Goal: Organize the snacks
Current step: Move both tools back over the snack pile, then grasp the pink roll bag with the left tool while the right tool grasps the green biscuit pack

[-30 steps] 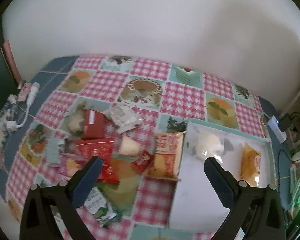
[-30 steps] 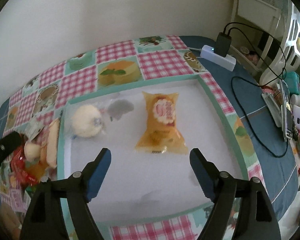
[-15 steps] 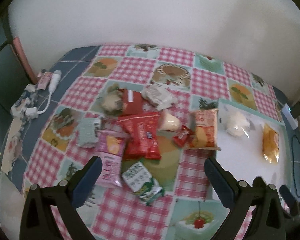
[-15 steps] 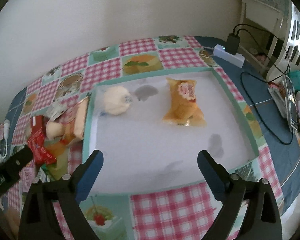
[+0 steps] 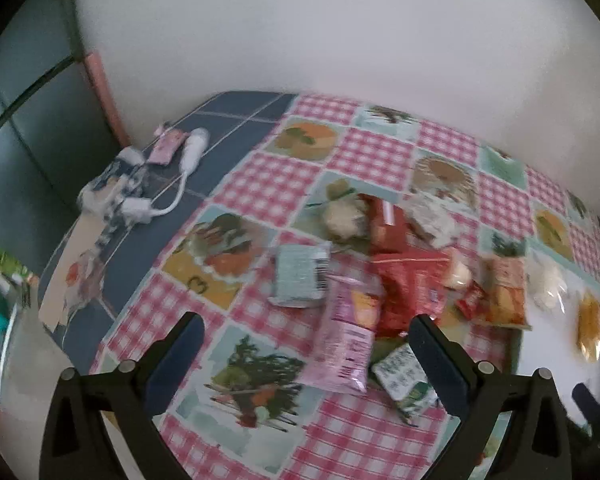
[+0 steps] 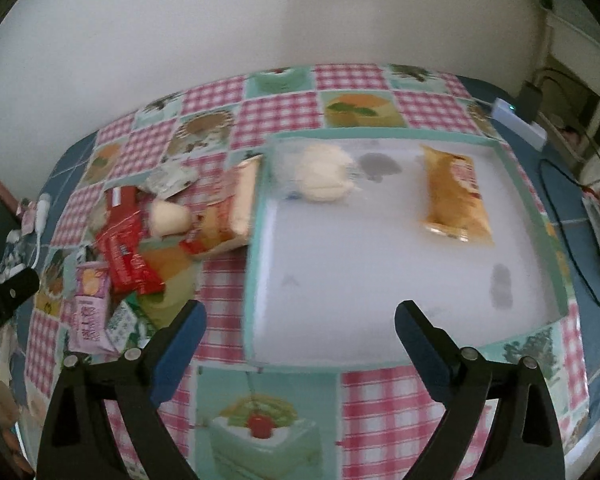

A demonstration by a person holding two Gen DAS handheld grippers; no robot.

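A heap of snack packets lies on the checked tablecloth: a pink packet (image 5: 346, 344), a red one (image 5: 410, 288), a silver-grey one (image 5: 300, 278) and a green-white one (image 5: 400, 372). To the right of the heap is a white tray with a teal rim (image 6: 260, 240). It holds a round white bun (image 6: 324, 178) and an orange packet (image 6: 454, 192). My left gripper (image 5: 306, 322) is open and empty above the cloth, at the heap's near left side. My right gripper (image 6: 300, 308) is wide open and empty over the tray's near left corner.
A white charger with its cable (image 5: 188, 160) and small items lie on the blue cloth at the table's left end. A power strip (image 6: 520, 120) and black cables (image 6: 572, 216) lie beyond the tray's right side. A white wall is close behind the table.
Both grippers have pulled back and slid left. The left view went from the tray's edge to the snack heap and the table's left end. The right jaws opened wider.
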